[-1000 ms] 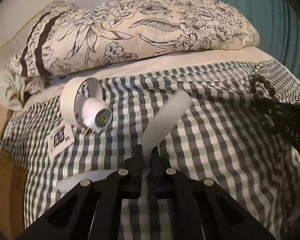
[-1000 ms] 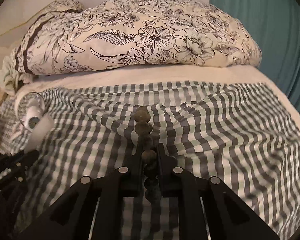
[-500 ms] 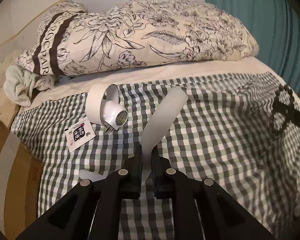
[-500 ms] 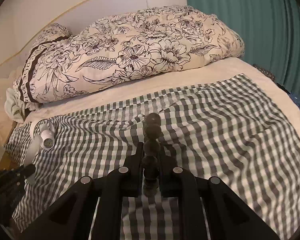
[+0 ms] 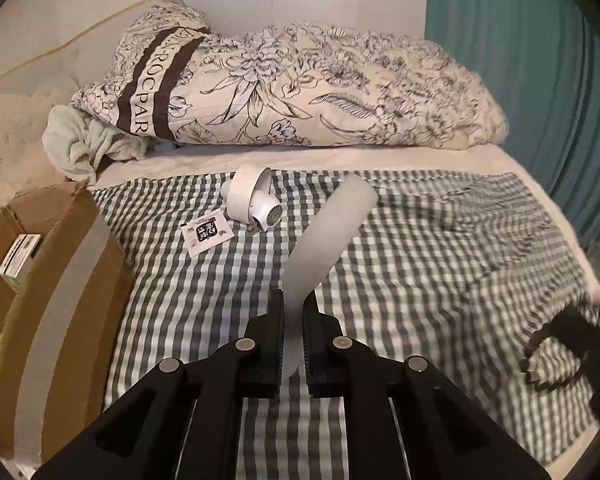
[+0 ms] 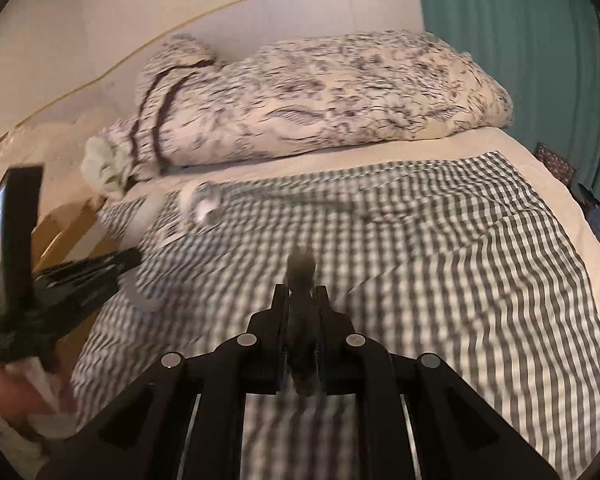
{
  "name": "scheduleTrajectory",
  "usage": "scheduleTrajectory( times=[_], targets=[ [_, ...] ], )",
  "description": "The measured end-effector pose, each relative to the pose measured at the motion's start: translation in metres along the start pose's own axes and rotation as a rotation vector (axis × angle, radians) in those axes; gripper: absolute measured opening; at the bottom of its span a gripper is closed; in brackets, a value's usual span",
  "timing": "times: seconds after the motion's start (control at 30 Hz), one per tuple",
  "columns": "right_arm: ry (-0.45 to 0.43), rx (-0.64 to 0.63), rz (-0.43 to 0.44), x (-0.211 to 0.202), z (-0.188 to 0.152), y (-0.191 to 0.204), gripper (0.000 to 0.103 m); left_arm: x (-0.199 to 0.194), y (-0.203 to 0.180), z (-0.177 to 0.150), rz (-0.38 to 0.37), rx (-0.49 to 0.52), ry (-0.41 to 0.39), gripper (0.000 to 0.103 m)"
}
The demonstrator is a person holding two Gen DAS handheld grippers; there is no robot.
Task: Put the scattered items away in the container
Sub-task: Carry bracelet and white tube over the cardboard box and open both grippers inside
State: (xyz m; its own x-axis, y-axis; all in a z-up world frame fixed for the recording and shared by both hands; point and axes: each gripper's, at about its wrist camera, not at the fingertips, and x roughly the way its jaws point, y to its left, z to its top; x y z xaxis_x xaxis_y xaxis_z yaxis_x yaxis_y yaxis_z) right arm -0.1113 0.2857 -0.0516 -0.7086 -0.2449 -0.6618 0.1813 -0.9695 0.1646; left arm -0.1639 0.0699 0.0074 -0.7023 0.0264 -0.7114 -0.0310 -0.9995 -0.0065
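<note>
Left wrist view: my left gripper (image 5: 293, 320) is clamped on a flat pale-grey oblong strip (image 5: 324, 236), which sticks out forward and up over the grey-and-white checked blanket (image 5: 440, 264). The open brown cardboard box (image 5: 60, 280) sits at the left edge of the bed; I take it as the container. A small green-and-white carton (image 5: 18, 260) is already inside. Loose on the blanket: a white round plug-in device with a ring collar (image 5: 256, 204) and, just beside it, a small white printed card (image 5: 207, 236).

Right wrist view is motion-blurred. My right gripper (image 6: 300, 300) is pinched on a dark bead string (image 6: 300, 276); in the left view the same beads hang as a loop (image 5: 540, 360) at far right, well apart from the box.

Step in hand, my read: carry both items to the box. Plan:
- Swing left first; it's nearer. Get the strip's far end past the box wall before opening, or it'll catch the flap and tip out.
- Tilt the strip down so it slides in.
- Keep the right one back until left clears. The beads swing, so slow down over the opening and let them settle before releasing.
</note>
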Motion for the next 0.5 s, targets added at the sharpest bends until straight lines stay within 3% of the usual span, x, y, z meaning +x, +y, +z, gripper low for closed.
scheduleTrajectory(
  times=[0.27, 0.5],
  targets=[
    [0.004, -0.058, 0.065, -0.031, -0.010, 0.067, 0.011, -0.053, 0.035, -0.010, -0.009, -0.015, -0.045, 0.008],
    [-0.007, -0.115, 0.118, -0.046, -0.012, 0.133, 0.011, -0.092, 0.090, -0.012, 0.030, -0.029, -0.101, 0.008]
  ],
)
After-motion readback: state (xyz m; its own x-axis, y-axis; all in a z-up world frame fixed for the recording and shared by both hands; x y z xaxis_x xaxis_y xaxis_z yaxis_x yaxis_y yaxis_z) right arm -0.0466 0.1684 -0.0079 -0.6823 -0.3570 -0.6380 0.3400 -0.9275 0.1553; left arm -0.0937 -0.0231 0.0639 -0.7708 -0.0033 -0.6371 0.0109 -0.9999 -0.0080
